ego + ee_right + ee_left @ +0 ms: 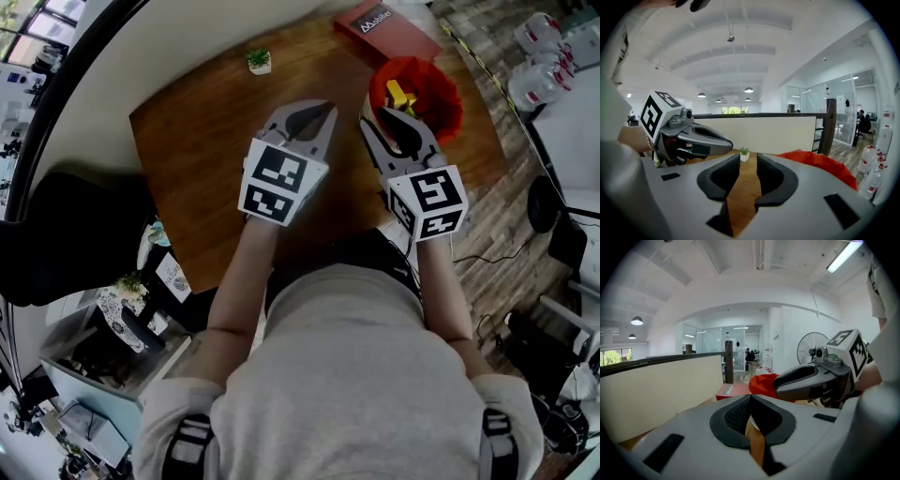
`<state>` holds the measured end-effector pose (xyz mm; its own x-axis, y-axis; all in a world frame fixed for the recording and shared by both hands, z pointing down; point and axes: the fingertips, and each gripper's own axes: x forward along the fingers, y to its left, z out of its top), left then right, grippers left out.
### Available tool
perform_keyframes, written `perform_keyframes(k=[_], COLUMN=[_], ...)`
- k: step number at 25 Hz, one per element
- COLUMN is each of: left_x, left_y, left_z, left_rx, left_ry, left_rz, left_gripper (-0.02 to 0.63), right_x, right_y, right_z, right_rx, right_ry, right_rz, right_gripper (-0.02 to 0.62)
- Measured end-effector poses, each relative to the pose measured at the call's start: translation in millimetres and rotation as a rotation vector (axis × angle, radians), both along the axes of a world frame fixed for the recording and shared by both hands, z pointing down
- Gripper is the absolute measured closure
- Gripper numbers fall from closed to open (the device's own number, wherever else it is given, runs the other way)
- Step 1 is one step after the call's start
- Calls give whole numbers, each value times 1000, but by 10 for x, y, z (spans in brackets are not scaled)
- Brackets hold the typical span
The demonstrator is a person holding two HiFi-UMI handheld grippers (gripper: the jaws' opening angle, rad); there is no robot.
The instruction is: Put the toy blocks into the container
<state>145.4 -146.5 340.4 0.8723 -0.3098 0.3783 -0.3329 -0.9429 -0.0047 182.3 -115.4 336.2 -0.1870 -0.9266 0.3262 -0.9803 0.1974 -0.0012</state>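
Red container (448, 92) holds a yellow block (400, 94) — left gripper (312, 111) jaws together, right gripper (392, 114) jaws apart, empty.

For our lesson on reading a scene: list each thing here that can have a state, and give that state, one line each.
Left gripper: jaws shut, empty.
Right gripper: jaws apart, nothing between them.
Red round container: upright on the wooden table, holding a yellow toy block.
Small green potted plant: upright.
Red flat box: lying flat.
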Motion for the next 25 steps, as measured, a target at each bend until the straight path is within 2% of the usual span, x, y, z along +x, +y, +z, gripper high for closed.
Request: perform_keyframes(k=[4, 10, 16, 19, 23, 25], left_x=[-161, -369, -542, -577, -595, -616], left_y=[9, 96, 216, 296, 386, 415], left_z=[91, 253, 408, 463, 471, 501], left_rx=[-38, -83, -125, -136, -178, -181], left_ry=[8, 10, -15, -24, 21, 14], left_rz=[-48, -89, -119, -101, -71, -67], left_gripper=[592, 592, 592, 592, 592, 592], right_x=[-137, -290, -477, -561, -640, -671], right_y=[-62, -77, -42, 5, 72, 96], right_z=[42, 78, 174, 268, 400, 441], right_rx=[-9, 2, -18, -45, -87, -101], right_ry=[-6, -9, -44, -57, -71, -68], right_rz=[-51, -101, -168, -199, -234, -248], right_gripper=[494, 583, 583, 583, 583, 583])
